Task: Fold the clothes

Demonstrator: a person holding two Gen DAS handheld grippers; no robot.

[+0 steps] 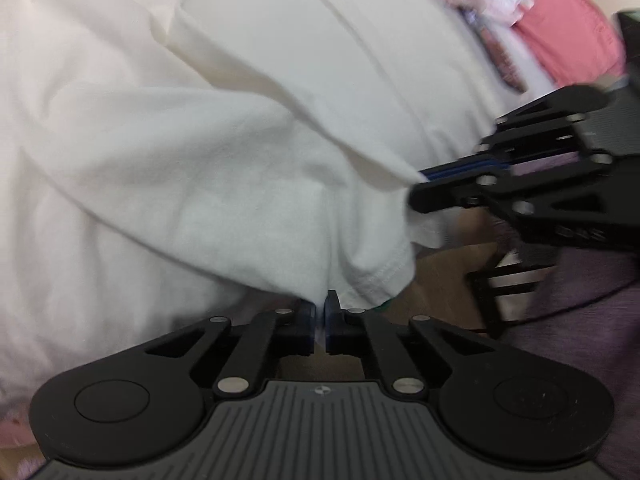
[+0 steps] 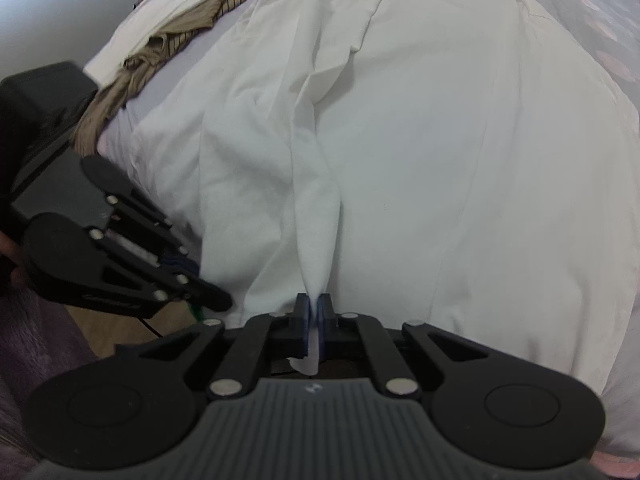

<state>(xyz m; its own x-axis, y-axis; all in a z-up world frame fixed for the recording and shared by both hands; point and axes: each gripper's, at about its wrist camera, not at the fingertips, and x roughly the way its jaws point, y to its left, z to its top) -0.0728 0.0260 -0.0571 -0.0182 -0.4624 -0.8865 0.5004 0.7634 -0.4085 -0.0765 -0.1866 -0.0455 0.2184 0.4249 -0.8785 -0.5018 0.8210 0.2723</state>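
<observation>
Because a fold needs two anchored points, the left gripper (image 1: 321,322) and right gripper (image 2: 314,316) each have jaws pinched tight on the near hem of the white shirt (image 2: 400,160), which lies spread across the bed (image 2: 616,20) beyond that hem.

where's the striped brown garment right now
In the right wrist view the striped brown garment lies bunched at the upper left, past the far left edge of the white shirt, beyond the left gripper.
</observation>
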